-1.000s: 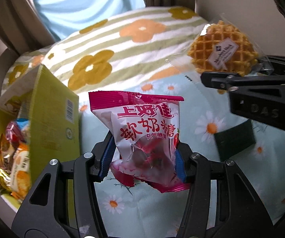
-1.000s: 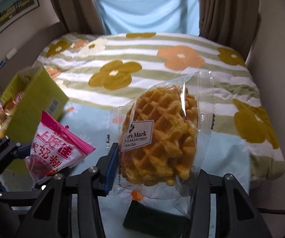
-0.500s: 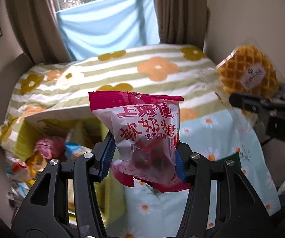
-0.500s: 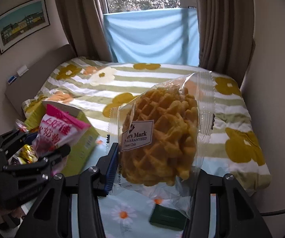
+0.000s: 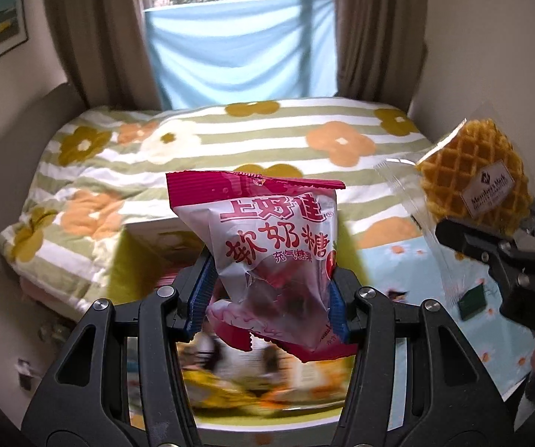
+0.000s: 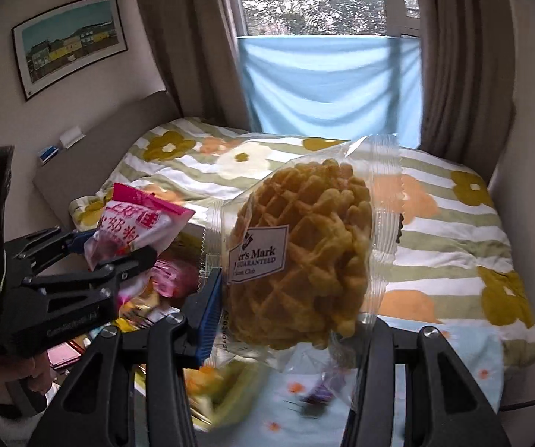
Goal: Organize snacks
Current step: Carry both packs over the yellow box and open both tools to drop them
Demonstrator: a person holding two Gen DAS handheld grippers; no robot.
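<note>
- Behind everything stands a window with brown curtains (image 5: 92, 37) and a pale blue cloth (image 5: 241, 48) across its lower half; half a second ago only its lower edge showed in the left wrist view, and now the glass and the trees outside are in view too.
- Below it lies a bed (image 5: 200, 149) with a soft quilt, striped green and white with orange and mustard flowers.
- At the near end of the bed lies a light blue sheet (image 5: 409, 272) printed with daisies, and a small dark green square (image 5: 473, 297) lies flat on it.
- The left gripper (image 5: 269, 292) has its blue-padded fingers (image 5: 201, 290) closed on the lower part of a candy bag (image 5: 271, 249), a crinkly pink and white plastic pouch with a serrated top, held upright.
- The yellow-green cardboard box (image 5: 133, 260) of snacks sat to the left before; now it lies right under and behind the candy bag, its contents blurred.
- The right gripper (image 6: 286, 313) pinches a waffle (image 6: 304, 253), round and golden with a deep grid, sealed in clear wrap with a white label; it is held in the air to the right of the box.
</note>
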